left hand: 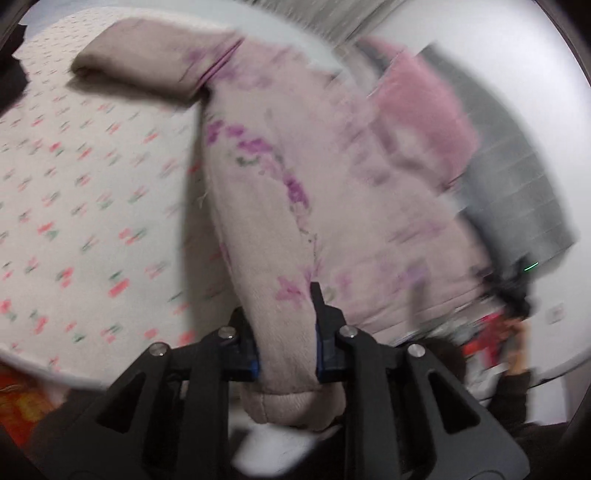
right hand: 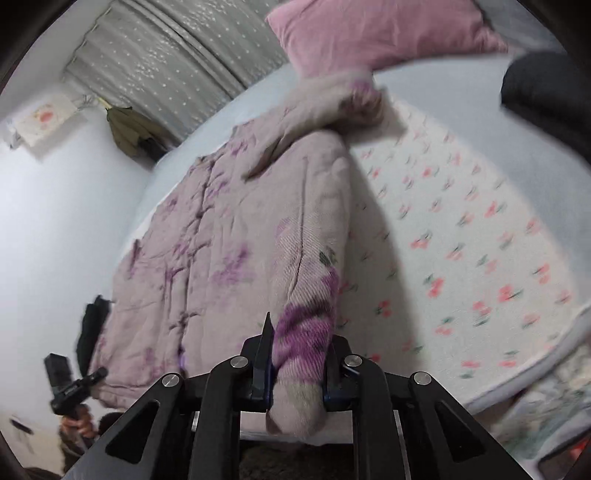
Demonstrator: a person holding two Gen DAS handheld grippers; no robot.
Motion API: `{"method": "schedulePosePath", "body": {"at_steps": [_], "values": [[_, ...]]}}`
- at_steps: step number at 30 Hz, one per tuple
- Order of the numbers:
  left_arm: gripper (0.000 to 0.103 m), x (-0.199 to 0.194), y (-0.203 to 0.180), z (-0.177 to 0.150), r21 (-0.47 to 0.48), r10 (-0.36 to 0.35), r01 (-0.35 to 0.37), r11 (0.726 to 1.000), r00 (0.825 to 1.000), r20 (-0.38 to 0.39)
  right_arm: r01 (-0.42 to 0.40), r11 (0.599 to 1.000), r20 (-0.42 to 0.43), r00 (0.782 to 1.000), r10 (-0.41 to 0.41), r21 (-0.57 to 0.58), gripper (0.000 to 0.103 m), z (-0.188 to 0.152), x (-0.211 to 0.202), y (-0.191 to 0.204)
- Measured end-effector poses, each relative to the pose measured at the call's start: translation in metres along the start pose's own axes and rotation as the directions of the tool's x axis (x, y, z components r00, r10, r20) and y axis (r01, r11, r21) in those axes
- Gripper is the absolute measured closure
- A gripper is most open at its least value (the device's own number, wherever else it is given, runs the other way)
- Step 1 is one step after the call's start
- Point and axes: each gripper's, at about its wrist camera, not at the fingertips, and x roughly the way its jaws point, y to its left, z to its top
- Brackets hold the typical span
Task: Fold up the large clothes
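Hand-held grippers (left hand: 282,332) (right hand: 299,354) clamped on robe (left hand: 314,184) (right hand: 229,240)

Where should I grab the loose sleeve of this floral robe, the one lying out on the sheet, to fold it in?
Probably near the cuff end of the sleeve, coming from the open sheet side. It lies flat and angled outward from the floral robe, with bare bedding beside it. Both the left gripper and the right gripper are clamped on robe edges.

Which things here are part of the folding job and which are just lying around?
Job: floral quilted garment, left gripper and right gripper, both clamping its edge.

Lying about: pink pillow, grey blanket, floral bedsheet, curtain.
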Motion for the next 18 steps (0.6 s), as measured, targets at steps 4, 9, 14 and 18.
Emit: {"method": "schedulePosePath", "body": {"at_steps": [4, 9, 14, 18], "values": [[0.05, 0.011, 0.005, -0.006, 0.026, 0.187, -0.187, 0.982, 0.982, -0.011, 0.295, 0.946, -0.138, 0.94, -0.313, -0.135, 0.069, -0.011, 0.041, 0.008], [0.014, -0.034, -0.012, 0.03, 0.128, 0.257, -0.301, 0.945, 0.925, 0.28, 0.411, 0.891, -0.009, 0.907, -0.42, -0.194, 0.048, -0.012, 0.033, 0.031], [0.014, -0.014, -0.001, 0.106, 0.165, 0.384, -0.455, 0.875, 0.861, 0.333, 0.4, 0.908, 0.105, 0.916, -0.388, -0.125, 0.039, 0.019, 0.018, 0.042], [0.014, 0.031, 0.003, 0.164, 0.169, 0.432, -0.497, 0.851, 0.846, 0.312, 0.312, 0.944, 0.126, 0.946, -0.298, -0.107, 0.034, 0.04, 0.03, 0.058]]}}
